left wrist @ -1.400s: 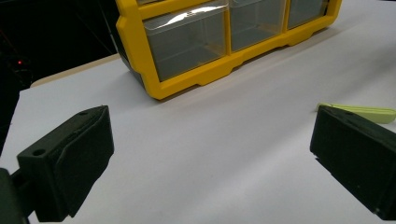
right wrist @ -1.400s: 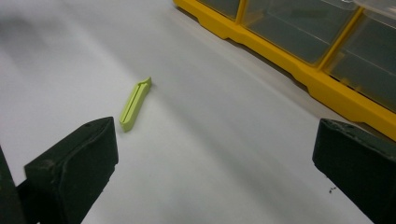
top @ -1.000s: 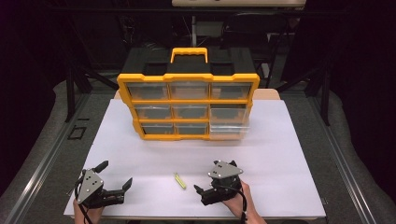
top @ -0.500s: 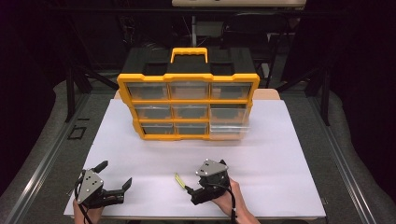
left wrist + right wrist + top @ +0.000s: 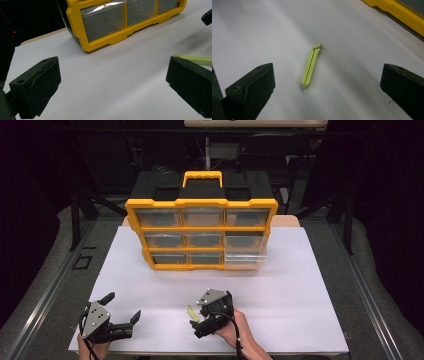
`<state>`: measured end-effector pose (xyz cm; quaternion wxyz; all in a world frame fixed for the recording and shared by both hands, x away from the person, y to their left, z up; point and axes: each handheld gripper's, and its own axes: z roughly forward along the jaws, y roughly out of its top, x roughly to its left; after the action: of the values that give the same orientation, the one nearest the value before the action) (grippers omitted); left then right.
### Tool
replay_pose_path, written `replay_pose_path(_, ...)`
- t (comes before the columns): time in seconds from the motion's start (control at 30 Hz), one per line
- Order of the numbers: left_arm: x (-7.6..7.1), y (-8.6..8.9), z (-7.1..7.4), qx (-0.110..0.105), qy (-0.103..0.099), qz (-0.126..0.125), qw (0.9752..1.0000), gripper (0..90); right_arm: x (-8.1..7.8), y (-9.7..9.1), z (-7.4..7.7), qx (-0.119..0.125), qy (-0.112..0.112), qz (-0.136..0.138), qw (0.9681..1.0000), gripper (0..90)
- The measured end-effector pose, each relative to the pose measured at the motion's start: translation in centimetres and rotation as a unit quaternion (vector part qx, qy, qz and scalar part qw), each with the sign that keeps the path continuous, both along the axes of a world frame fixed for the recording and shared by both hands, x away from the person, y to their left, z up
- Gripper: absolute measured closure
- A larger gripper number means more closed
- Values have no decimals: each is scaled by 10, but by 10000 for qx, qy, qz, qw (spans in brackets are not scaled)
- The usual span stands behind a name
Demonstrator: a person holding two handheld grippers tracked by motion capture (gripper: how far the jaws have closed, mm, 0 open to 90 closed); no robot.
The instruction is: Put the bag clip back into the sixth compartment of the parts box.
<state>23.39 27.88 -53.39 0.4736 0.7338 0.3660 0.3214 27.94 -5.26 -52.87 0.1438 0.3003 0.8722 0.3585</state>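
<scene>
A slim lime-green clip (image 5: 311, 65) lies flat on the white table top, between the wide-apart jaws of my right gripper (image 5: 328, 83), which touches nothing. In the high view the clip (image 5: 191, 310) peeks out just left of the right gripper (image 5: 196, 316), near the front middle of the table. My left gripper (image 5: 122, 306) rests at the front left, open and empty. In the left gripper view the jaws of the left gripper (image 5: 112, 85) stand far apart, and the clip (image 5: 197, 59) shows behind the right-hand jaw.
A yellow drawer organizer (image 5: 201, 232) with clear drawers and a handle stands upright at the back of the white table (image 5: 310, 290). Its lower right drawer juts out slightly. The organizer's yellow base (image 5: 402, 15) lies beyond the clip. Dark floor surrounds the table.
My right gripper has moved left along the front of the table until its jaws straddle the green clip. The left gripper has stayed put.
</scene>
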Motion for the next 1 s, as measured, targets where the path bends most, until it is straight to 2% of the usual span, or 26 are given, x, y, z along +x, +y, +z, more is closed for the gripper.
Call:
replay_pose_path(0.13, 0, 0, 0, 14, -5, -12, 10000, 0, 3, 7, -2, -137, 95, -22, 9999, 0)
replay_pose_path(0.17, 0, 0, 0, 7, -3, -9, 10000, 0, 5, 12, -2, -245, 137, -73, 9996, 29)
replay_pose_path(0.23, 0, 0, 0, 4, 1, -6, 10000, 0, 6, 13, -3, -235, 150, -57, 9996, 51)
replay_pose_path(0.27, 0, 0, 0, 4, 3, -2, 10000, 0, 7, 15, -3, -257, 198, -70, 9995, 80)
replay_pose_path(0.3, 0, 0, 0, 0, 3, -3, 10000, 0, 8, 19, -4, -387, 206, -96, 9990, 162)
replay_pose_path(0.4, 0, 0, 0, 8, 1, -7, 10000, 0, 9, 25, -6, -491, 280, -135, 9983, 233)
replay_pose_path(0.47, 0, 0, 0, 9, 17, -15, 10000, 0, 10, 29, -7, -655, 245, -229, 9973, 292)
replay_pose_path(0.53, 0, 0, 0, -9, 26, -17, 10000, 0, 10, 31, -7, -644, 289, -209, 9973, 321)
replay_pose_path(0.57, 0, 1, 0, -7, 31, -20, 10000, 0, 11, 35, -8, -732, 304, -283, 9965, 385)
replay_pose_path(0.8, 0, 1, 0, -14, 31, -41, 10000, 0, 13, 47, -10, -805, 410, -284, 9955, 568)
replay_pose_path(1.0, 0, 1, 0, 2, 43, -36, 10000, 0, 14, 49, -14, -850, 562, -375, 9941, 682)
